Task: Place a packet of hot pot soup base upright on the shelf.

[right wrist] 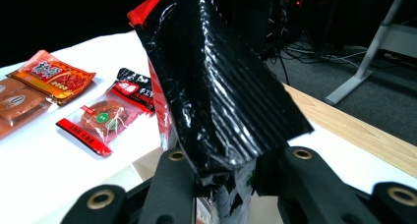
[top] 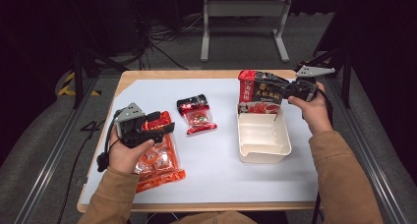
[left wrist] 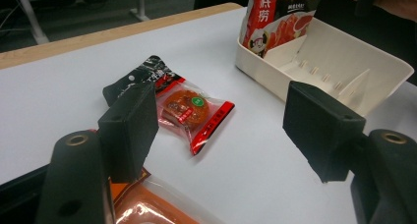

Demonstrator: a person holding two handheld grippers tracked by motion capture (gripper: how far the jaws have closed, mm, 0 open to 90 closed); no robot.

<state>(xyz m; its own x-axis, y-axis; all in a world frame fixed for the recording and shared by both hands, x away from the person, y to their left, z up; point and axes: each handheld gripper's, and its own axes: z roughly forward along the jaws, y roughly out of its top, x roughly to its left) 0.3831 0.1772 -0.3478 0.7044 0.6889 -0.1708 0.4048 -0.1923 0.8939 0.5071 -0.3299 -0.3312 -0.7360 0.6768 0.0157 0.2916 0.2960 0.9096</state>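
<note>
At the far end of the cream tray (top: pixel 263 140), the right gripper (top: pixel 290 90) is seen clamped on a red-and-black pouch (top: pixel 258 91), w/ both jaws pinched on the pouch's upper edge in the right gripper view, foil (right wrist: pixel 216 86) creased between them. The pouch is held upright, its lower end set inside the tray's far compartment, against the far wall; the front compartment nearer the person is seen w/ low divider ribs. Left of the tray, well apart, the left gripper (top: pixel 164 127) is held low over the near-left part of the white mat (top: pixel 216 170), jaws spread wide & nothing gripped betw. them. Under & just beside that gripper, a large orange-red packet (top: pixel 160 165) is laid flat on the mat. Betw. that packet & the tray, a small red-and-black sachet (top: pixel 196 115) is laid flat, a round reddish piece visible through its clear window (left wrist: pixel 184 106) in the left gripper view; it is touched by neither tool. Mat & tray are carried by a wood-edged table (top: pixel 196 206).
</note>
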